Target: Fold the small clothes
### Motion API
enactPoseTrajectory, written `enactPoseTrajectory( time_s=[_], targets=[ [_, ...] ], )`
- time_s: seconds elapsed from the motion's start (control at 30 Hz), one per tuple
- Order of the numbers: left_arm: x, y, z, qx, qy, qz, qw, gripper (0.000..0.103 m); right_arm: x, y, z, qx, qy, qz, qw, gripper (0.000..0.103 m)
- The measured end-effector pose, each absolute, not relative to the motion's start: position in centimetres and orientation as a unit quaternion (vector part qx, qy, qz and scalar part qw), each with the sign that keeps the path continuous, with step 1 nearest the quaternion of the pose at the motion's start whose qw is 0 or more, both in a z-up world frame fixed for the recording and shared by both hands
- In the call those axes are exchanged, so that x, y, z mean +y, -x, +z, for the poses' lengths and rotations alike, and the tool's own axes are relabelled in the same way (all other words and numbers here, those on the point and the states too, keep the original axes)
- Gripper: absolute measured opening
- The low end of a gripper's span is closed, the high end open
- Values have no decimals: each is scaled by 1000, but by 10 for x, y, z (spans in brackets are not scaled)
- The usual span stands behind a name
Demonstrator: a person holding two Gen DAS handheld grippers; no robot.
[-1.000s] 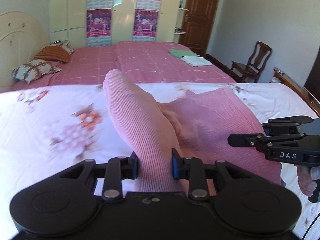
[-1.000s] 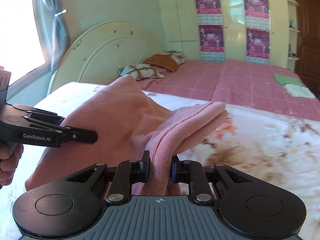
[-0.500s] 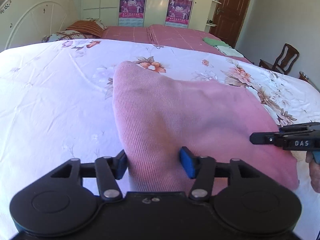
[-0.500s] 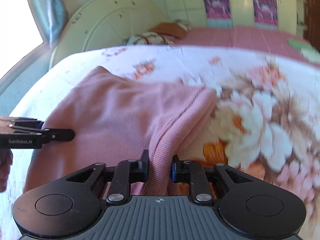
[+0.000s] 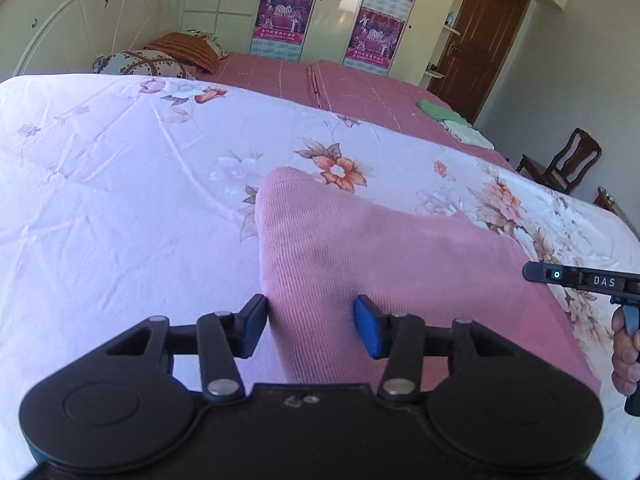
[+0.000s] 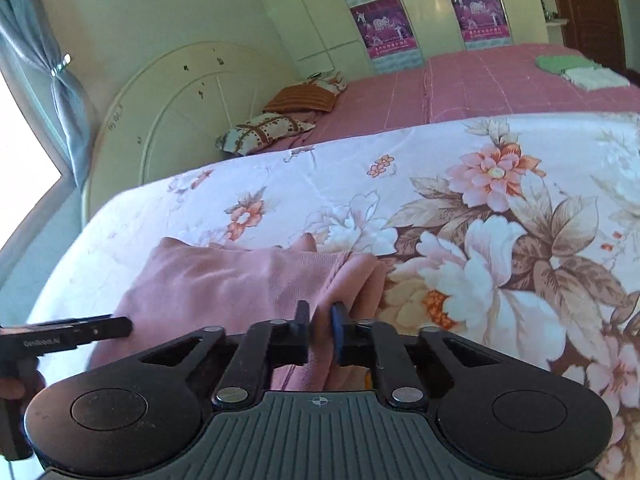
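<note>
Behind our work stands a bedroom with cream wardrobes, purple posters and a brown door. From the left wrist view we look down on a floral bedspread (image 5: 120, 208), with a second bed in pink checked cover (image 5: 360, 92) beyond it. A pink knit garment (image 5: 380, 264) lies on the floral spread, reaching from our near edge toward the right. Our left gripper (image 5: 310, 326) straddles a raised fold of it. Its jaws have just been closing in, yet the blue pad on the right still stands clear of the cloth, so we call them apart, with the fold between them. At the far right edge our right gripper (image 5: 536, 272) points in over the garment's right side, a hand (image 5: 626, 356) on its handle.

From the right wrist view the same garment (image 6: 240, 280) lies at near left on the floral bedspread (image 6: 480, 208). Our right gripper (image 6: 320, 326) has just been closing and pinches a thin bunched edge of the cloth between its pads. Our left gripper (image 6: 124, 326) enters from the left edge at the garment's left side.
</note>
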State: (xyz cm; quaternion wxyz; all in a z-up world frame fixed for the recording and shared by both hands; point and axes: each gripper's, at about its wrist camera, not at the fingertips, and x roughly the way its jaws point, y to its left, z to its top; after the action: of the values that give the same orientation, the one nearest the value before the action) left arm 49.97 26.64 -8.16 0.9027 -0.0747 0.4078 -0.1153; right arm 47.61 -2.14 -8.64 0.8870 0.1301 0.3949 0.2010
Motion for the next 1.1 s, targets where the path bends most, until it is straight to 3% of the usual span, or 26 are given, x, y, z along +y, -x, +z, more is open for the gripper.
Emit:
enactPoseTrajectory(
  time_s=[0.1,0.4,0.47,0.5,0.53,0.7,0.87,0.9,0.93,0.97,1.1],
  targets=[
    [270,-503,-89,409,90,-119,900,47,-14,-486,-102,411,-73,167,893,4],
    [281,-481,-83,392,115,-112,906,62,-23,-490,-104,428,-82,171,884,4],
    [286,-457,-75,378,119,-125,910,62,-29,-473,-85,417,-94,173,887,22],
    [288,-443,-74,374,120,-126,911,61,-35,-461,-76,407,-102,184,889,49],
    [290,-431,-74,376,122,-126,910,60,-41,-448,-70,399,-111,200,888,51],
    [296,-379,-81,384,140,-125,904,58,-56,-380,-60,410,-135,256,865,51],
    [286,-370,-94,406,118,-113,899,58,-39,-363,-75,436,-159,272,843,50],
    [285,-370,-94,405,118,-110,900,58,-37,-364,-78,438,-165,272,841,44],
    [285,-371,-95,407,120,-107,899,59,-35,-366,-81,442,-170,272,838,26],
    [285,-371,-94,408,121,-106,899,59,-34,-369,-84,447,-172,267,836,16],
    [284,-367,-94,410,114,-101,899,58,-44,-371,-85,446,-169,252,842,11]
  ],
)
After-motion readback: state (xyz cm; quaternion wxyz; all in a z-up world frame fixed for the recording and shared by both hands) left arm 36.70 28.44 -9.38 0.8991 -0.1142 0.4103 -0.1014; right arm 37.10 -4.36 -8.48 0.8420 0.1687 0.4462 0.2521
